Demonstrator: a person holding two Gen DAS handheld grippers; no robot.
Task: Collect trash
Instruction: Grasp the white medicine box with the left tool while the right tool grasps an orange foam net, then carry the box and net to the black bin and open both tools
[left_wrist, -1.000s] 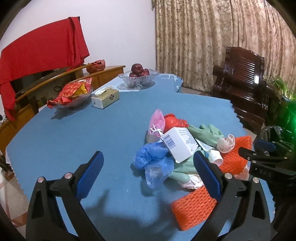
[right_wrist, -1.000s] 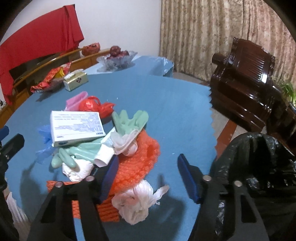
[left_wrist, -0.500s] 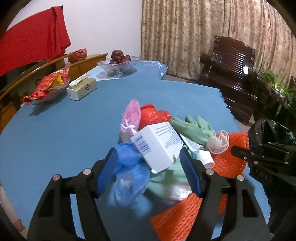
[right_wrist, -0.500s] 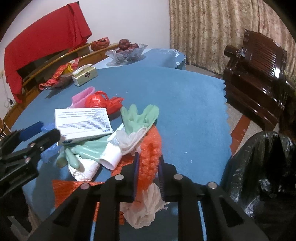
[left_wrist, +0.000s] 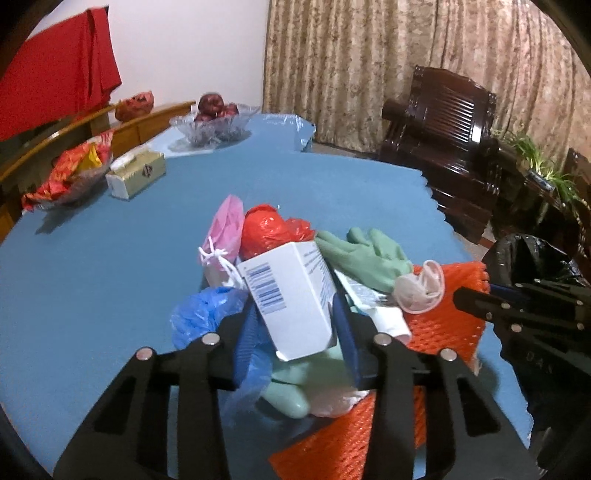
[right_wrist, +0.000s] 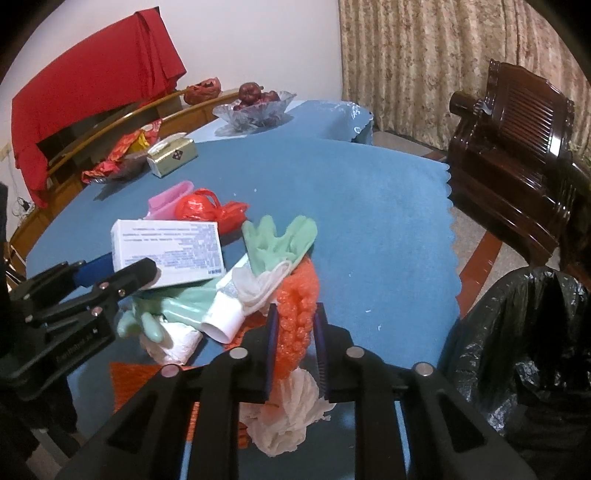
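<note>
A trash pile lies on the blue table (left_wrist: 110, 258): a white box (left_wrist: 291, 295), blue plastic bag (left_wrist: 207, 314), red bag (left_wrist: 266, 229), pink pouch (left_wrist: 225, 225), green gloves (left_wrist: 365, 254), orange foam net (left_wrist: 443, 325) and a white tube. My left gripper (left_wrist: 295, 332) is shut on the white box, also seen in the right wrist view (right_wrist: 166, 251). My right gripper (right_wrist: 295, 332) is shut on the orange foam net (right_wrist: 299, 306), with a white crumpled bag (right_wrist: 291, 417) below it. A black trash bag (right_wrist: 524, 350) stands open at the right.
At the table's far side are a tissue box (left_wrist: 135, 175), a glass bowl of red fruit (left_wrist: 214, 122) and a dish of red snack packets (left_wrist: 70, 170). A dark wooden armchair (right_wrist: 517, 155) stands right of the table. Curtains hang behind.
Both grippers moved into the pile and closed. The left closed on the white box. The right closed on the orange foam net.
</note>
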